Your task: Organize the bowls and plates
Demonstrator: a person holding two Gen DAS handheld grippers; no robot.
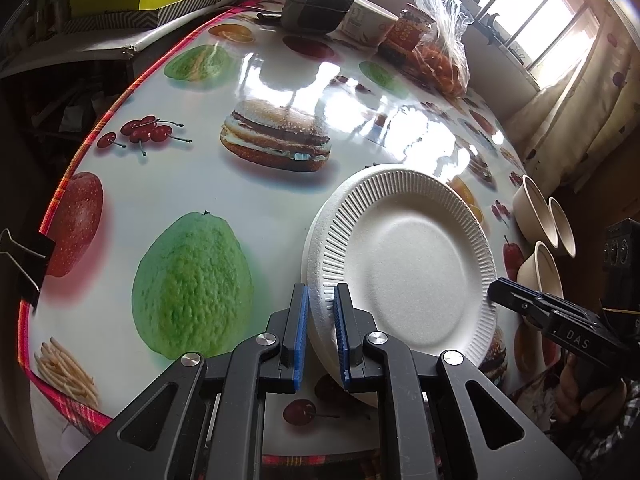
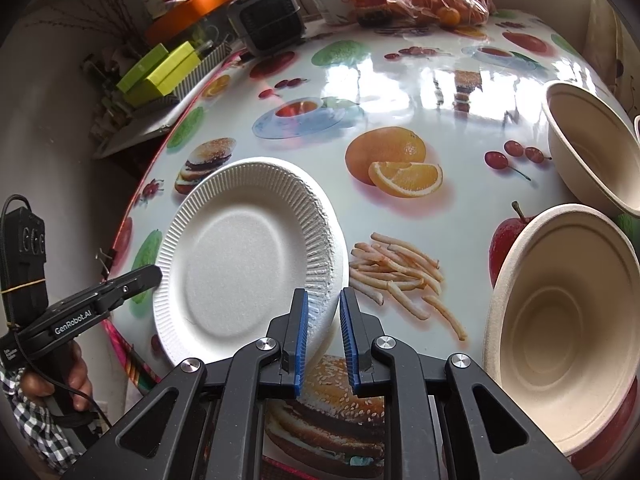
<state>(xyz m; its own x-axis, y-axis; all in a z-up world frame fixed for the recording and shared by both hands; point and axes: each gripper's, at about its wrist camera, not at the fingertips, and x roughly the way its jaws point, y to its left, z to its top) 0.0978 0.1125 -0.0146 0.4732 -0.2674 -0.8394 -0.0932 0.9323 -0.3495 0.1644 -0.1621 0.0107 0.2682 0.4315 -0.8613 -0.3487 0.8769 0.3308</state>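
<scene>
The left tool reaches in from the plate's left side, its two blue-padded fingers standing one on either side of the rim with a gap between the pads, so whether they pinch it cannot be told. The right tool comes in from the opposite side of the plate, its fingers likewise straddling the rim, a clear gap showing at the right pad. Each tool is held by a hand at its rear, a checked sleeve at the wrist.
</scene>
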